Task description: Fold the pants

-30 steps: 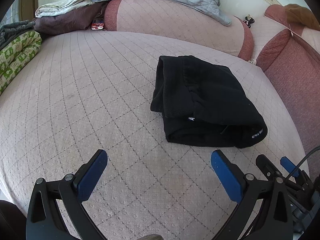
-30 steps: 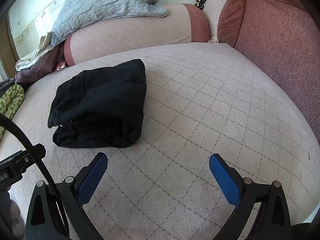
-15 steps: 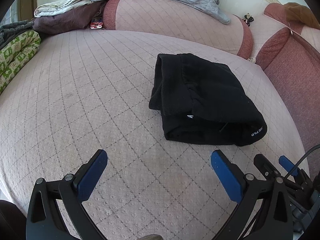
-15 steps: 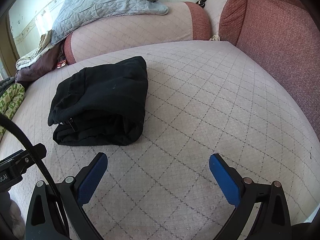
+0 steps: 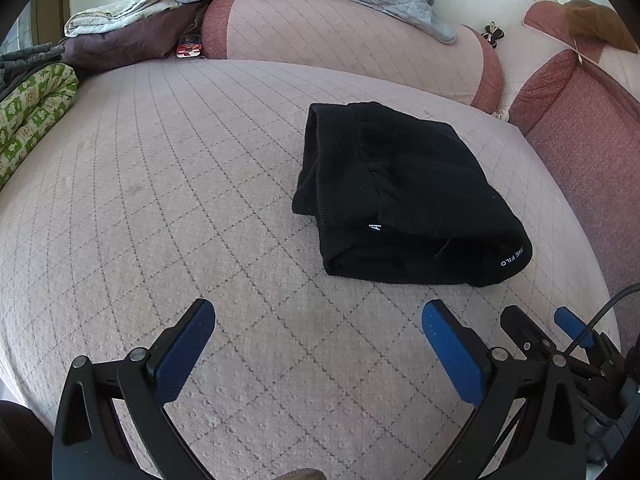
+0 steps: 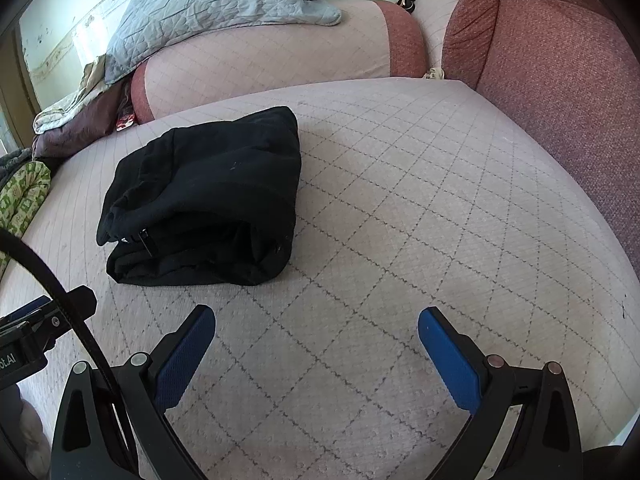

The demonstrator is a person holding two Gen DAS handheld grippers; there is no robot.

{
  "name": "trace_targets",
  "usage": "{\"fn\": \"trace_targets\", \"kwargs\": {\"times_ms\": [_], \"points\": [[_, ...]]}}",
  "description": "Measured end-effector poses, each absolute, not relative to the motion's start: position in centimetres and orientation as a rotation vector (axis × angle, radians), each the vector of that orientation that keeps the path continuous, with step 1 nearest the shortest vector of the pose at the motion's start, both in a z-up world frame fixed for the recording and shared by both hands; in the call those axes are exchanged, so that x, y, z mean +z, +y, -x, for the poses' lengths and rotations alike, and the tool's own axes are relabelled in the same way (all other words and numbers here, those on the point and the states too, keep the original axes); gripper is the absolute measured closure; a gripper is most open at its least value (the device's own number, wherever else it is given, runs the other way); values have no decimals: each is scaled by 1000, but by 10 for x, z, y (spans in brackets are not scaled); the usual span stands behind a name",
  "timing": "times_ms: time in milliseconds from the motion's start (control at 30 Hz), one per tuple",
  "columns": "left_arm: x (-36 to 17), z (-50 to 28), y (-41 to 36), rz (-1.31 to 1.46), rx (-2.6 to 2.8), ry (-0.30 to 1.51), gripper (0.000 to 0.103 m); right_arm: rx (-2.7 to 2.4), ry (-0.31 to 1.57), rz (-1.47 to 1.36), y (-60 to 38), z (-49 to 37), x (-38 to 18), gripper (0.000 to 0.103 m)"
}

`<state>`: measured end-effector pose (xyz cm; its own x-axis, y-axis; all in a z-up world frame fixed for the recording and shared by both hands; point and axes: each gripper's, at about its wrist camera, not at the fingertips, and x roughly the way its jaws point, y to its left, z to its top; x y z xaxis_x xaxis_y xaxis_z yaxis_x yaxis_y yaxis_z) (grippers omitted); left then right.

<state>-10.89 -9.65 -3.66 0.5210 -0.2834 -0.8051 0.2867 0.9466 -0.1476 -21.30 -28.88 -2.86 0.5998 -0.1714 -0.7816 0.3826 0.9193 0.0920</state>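
Left wrist view shows the folded black pants (image 5: 404,196) ahead-right of the wide, empty left gripper (image 5: 318,322), while the right gripper (image 6: 316,326), also wide and empty, has them ahead-left.

White letters "NE FILO" on the black pants (image 5: 404,184) waistband

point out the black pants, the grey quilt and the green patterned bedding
black pants (image 5: 404,184), left wrist view, top folded layer
grey quilt (image 6: 208,8), right wrist view, middle of its quilted face
green patterned bedding (image 5: 34,112), left wrist view, rolled side

Pants (image 5: 404,188): matt black knit cloth. Bed cover (image 5: 168,184): quilted pink fabric (pebbly texture). Fingers (image 5: 452,354): blue textured pads.
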Motion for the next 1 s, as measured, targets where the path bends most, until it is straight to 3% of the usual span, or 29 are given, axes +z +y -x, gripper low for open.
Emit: {"fn": "trace_targets", "kwargs": {"times_ms": [1000], "points": [[-45,114,-100,-11,-362,965,0,-314,878,-259,-292,212,-31,0]]}}
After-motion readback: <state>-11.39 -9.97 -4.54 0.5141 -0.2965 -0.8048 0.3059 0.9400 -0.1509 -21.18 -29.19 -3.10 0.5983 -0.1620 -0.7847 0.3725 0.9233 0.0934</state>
